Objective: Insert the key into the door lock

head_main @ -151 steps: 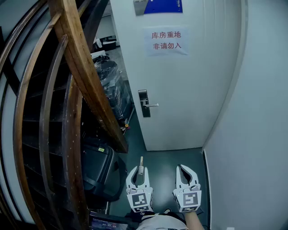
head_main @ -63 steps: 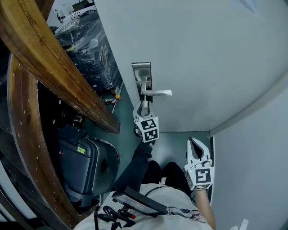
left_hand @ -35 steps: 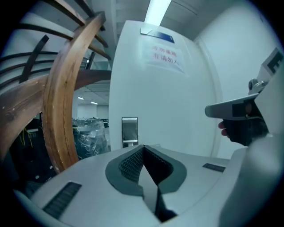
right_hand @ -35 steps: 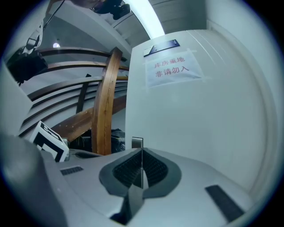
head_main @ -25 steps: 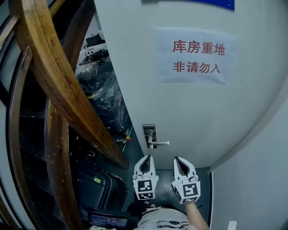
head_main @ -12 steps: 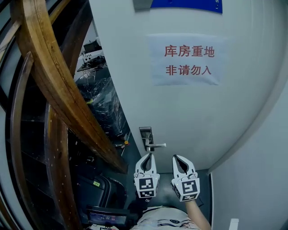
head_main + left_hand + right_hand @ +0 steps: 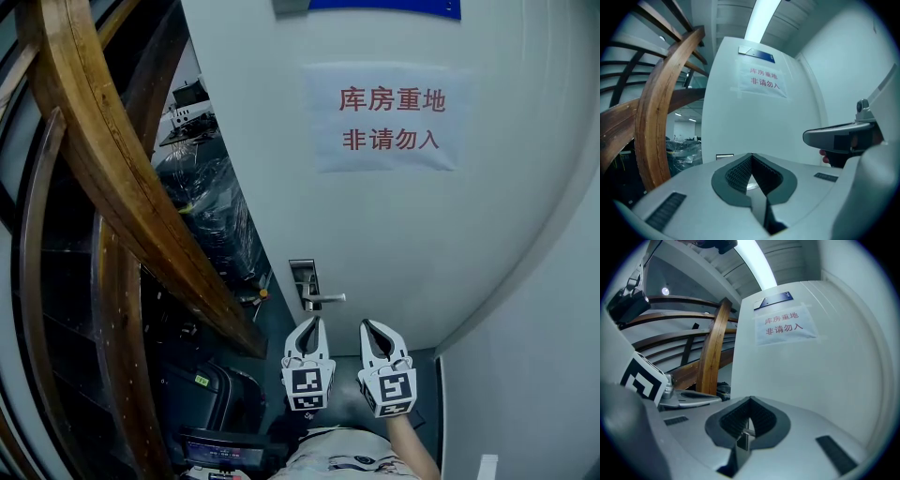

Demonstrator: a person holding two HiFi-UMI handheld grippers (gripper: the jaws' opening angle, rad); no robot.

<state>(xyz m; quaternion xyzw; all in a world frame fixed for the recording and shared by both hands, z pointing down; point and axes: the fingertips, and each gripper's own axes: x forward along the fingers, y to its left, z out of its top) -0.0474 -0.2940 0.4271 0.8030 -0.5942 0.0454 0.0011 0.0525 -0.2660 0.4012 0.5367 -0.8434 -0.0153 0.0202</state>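
Observation:
The white door (image 7: 394, 225) carries a silver lock plate (image 7: 302, 284) with a lever handle (image 7: 324, 298). Both grippers hover side by side just below and short of the handle, pointing at the door. My left gripper (image 7: 310, 322) is shut with nothing between its pads (image 7: 740, 172); the top of the lock plate (image 7: 724, 156) peeks over its jaws. My right gripper (image 7: 364, 325) is shut too, jaws meeting at the tip (image 7: 750, 398). A small silvery bit shows in the gap behind its pads; I cannot tell what it is. The key is too small to make out.
A curved wooden stair stringer (image 7: 122, 178) fills the left side. Plastic-wrapped goods (image 7: 211, 202) and a black suitcase (image 7: 202, 394) sit beneath it. A paper sign with red characters (image 7: 386, 117) hangs on the door. A pale wall (image 7: 534, 356) closes in on the right.
The left gripper, earlier holding the key and then up at the lock under the handle, has drawn back with nothing in it, beside the right. Over the last second neither gripper moved noticeably.

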